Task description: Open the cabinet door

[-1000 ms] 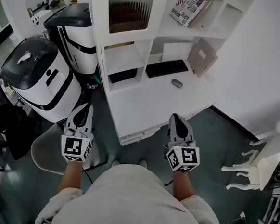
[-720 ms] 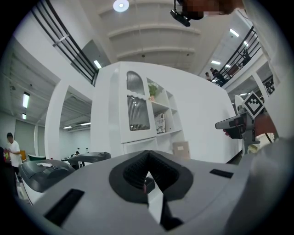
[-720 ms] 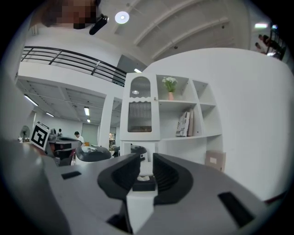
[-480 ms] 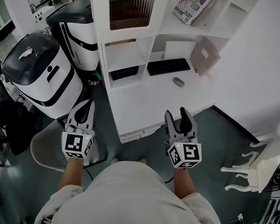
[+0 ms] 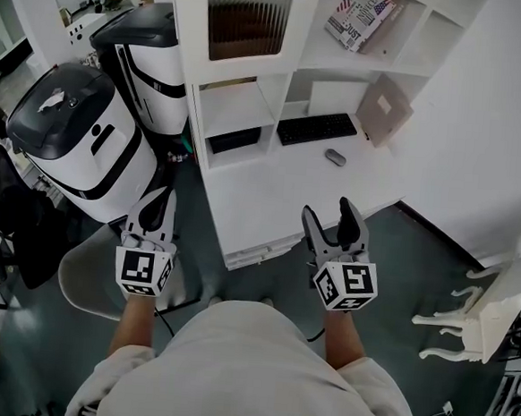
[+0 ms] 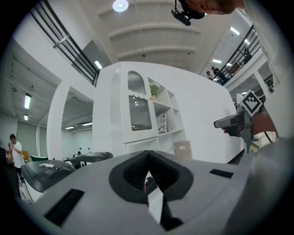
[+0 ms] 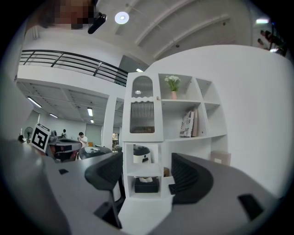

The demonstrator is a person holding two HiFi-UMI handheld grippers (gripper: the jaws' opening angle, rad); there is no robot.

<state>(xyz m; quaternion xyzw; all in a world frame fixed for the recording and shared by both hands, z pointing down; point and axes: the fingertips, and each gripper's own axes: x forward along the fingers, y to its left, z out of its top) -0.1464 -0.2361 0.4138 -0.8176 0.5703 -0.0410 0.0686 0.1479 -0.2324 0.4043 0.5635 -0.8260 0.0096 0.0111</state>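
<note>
The white cabinet's door (image 5: 244,17), with its ribbed glass pane, stands shut above the desk at the top of the head view. It also shows in the right gripper view (image 7: 142,117) and the left gripper view (image 6: 139,108). My right gripper (image 5: 329,210) is held level in front of the desk edge, far short of the door. Its jaws have just been opening and stand wide apart (image 7: 147,176) with nothing between them. My left gripper (image 5: 158,196) hangs left of the desk, its pads pressed together (image 6: 148,176) on nothing.
A white desk (image 5: 270,194) carries a black keyboard (image 5: 316,128) and a mouse (image 5: 335,157). A magazine (image 5: 363,18) leans on an upper shelf. Two white-and-black machines (image 5: 73,134) stand at the left. A white chair (image 5: 482,301) is at the right.
My right gripper's jaws have gone from shut to wide open, with nothing between them. Both hands have stayed roughly where they were.
</note>
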